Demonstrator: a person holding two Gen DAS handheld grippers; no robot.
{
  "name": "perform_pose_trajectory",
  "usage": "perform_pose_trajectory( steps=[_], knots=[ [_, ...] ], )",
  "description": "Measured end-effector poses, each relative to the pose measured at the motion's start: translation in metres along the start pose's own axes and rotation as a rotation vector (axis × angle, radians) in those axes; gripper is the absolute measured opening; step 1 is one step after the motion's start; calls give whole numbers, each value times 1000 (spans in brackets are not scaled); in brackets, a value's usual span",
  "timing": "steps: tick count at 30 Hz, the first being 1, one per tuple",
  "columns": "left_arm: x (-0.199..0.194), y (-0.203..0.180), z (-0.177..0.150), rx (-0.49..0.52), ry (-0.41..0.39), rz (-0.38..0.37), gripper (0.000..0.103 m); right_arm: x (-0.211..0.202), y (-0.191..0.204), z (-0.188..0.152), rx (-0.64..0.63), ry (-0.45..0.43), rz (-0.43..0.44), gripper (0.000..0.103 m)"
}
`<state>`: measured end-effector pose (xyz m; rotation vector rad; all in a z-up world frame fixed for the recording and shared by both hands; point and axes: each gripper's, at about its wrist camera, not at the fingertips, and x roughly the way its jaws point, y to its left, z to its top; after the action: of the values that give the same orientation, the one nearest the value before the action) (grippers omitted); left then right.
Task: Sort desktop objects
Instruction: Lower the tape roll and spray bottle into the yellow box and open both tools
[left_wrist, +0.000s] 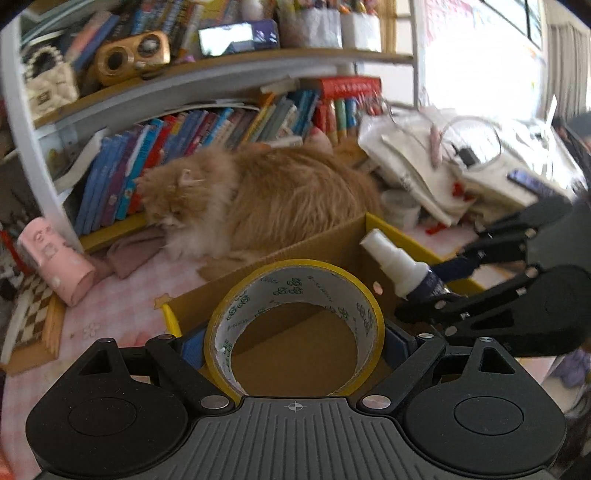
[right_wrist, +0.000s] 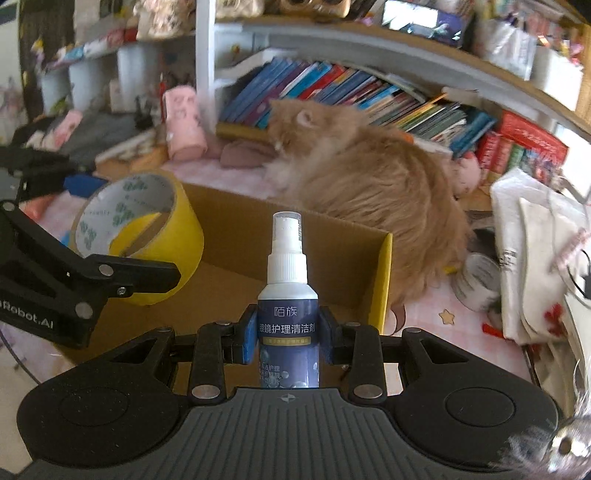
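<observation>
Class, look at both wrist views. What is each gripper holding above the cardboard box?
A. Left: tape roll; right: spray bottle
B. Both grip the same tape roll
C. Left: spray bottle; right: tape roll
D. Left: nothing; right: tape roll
A. The left gripper has its blue pads clamped on the yellow tape roll, while the right gripper clamps the spray bottle, both over the open cardboard box.

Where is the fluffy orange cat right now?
The fluffy orange cat lies on the desk just behind the open cardboard box, in front of the row of books.
</observation>
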<state>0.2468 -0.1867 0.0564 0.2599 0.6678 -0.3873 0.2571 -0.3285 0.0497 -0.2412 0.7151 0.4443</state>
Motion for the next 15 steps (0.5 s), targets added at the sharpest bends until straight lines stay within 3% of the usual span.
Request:
perform_pose_trajectory(
  steps=[7,15],
  knots=[
    [42,-7,4,100,106,16,92,45,-14,11,-133,120,45,30],
    [65,-8,2,128,195,43,92,72,-7,12,-288,158,57,30]
  ],
)
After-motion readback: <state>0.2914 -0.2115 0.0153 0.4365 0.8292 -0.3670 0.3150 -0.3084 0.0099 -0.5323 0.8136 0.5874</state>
